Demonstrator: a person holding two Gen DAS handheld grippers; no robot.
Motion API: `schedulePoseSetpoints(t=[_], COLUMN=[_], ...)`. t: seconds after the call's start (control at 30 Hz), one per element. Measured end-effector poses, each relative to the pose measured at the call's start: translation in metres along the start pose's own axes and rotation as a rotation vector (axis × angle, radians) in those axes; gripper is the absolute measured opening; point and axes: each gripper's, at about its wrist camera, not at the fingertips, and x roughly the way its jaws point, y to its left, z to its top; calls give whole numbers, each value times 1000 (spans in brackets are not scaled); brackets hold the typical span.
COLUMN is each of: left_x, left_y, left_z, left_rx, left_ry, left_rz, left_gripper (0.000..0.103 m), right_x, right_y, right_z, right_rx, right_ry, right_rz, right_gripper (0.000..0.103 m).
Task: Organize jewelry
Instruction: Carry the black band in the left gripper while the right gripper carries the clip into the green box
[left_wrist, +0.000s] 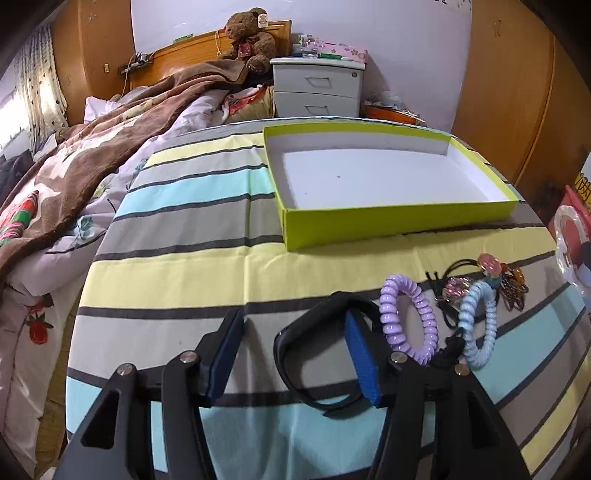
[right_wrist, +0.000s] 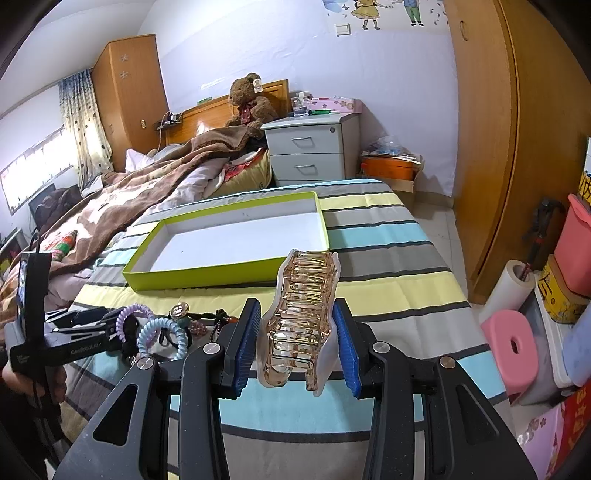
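A shallow lime-green box (left_wrist: 391, 221) with a white inside lies open and empty on the striped cloth; it also shows in the right wrist view (right_wrist: 199, 275). My left gripper (left_wrist: 295, 354) is open, low over the cloth, with a black bangle (left_wrist: 291, 369) lying between its jaws. A purple coil hair tie (left_wrist: 406, 317), a pale blue coil hair tie (left_wrist: 476, 325) and a heap of small hair ornaments (left_wrist: 495, 277) lie just right of it. My right gripper (right_wrist: 295, 343) is shut on a large translucent amber hair claw (right_wrist: 301, 317), held above the cloth in front of the box.
The striped table (left_wrist: 184, 258) stands beside a bed with a brown blanket (left_wrist: 110, 140). A grey nightstand (left_wrist: 317, 88) is behind. To the right of the table are a pink stool (right_wrist: 511, 343), storage boxes (right_wrist: 572, 251) and wooden wardrobe doors (right_wrist: 491, 147).
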Motion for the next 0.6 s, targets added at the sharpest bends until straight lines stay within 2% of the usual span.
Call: schedulePoseSetpoints(t=[0.03,0.07,0.1,0.2,0.4,0.6], left_x=[0,-2,-3,-6,-12,-24], left_y=[0,0,-1,2,10,13], left_z=[0,-1,-1,-2,-6,-6], left_rx=[-4,-3,2,-10,-59,-90], left_ry=[-3,-6,-9,-11,-6,-28], left_rz=[2,2,12,17,-8,-12], left_gripper=[55,44,38,26,14,14], right_x=[0,0,0,0,0,-2], right_y=[0,0,0,0,1,4], right_z=[0,0,0,-1,0,0], right_rx=[-1,0,1,1,-2,-8], right_ry=[0,1,1,2,0,-7], right_rz=[-2,-3,-3,-4,-4,-1], right_gripper=[41,41,41,41,41,41])
